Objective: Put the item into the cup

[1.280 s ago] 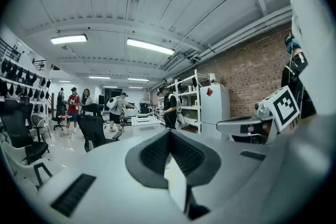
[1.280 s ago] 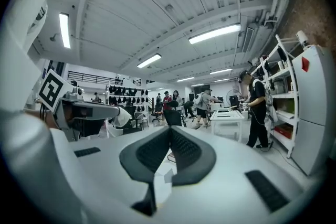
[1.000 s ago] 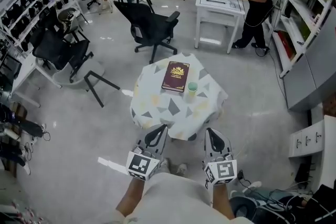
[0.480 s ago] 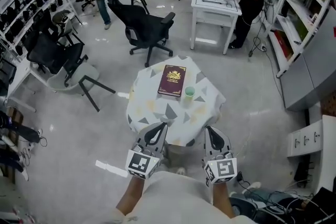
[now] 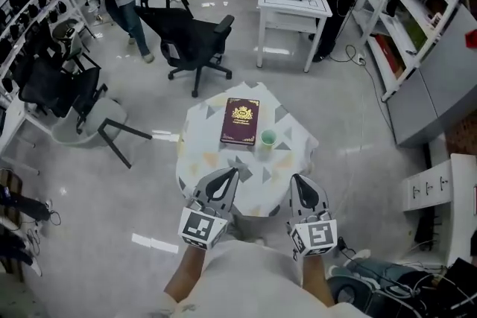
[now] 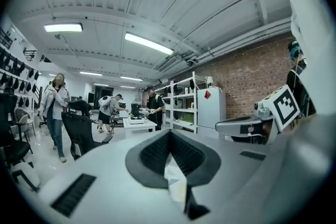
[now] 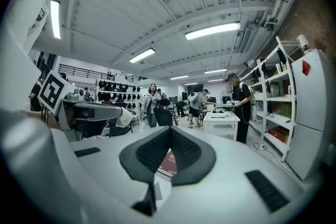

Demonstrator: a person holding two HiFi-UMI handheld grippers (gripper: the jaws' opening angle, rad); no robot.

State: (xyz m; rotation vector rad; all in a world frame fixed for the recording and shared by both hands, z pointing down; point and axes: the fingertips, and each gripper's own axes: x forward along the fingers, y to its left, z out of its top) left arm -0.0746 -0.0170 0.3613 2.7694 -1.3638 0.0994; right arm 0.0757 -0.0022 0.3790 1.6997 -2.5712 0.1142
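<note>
dark red book [image 5: 240, 121] on patterned round table [image 5: 201, 160], black office chair [image 5: 195, 41], white desk [image 5: 291, 0]

Table [image 5: 200, 160] lies directly ahead of both jaw pairs. On it, the book [image 5: 240, 121] is ahead of the left gripper [image 5: 233, 173] jaws. The cup [image 5: 268, 138] stands just beside the book's right edge, ahead and left of the right gripper [image 5: 297, 179] jaws. Chair [image 5: 195, 41] stands beyond the table.
</note>
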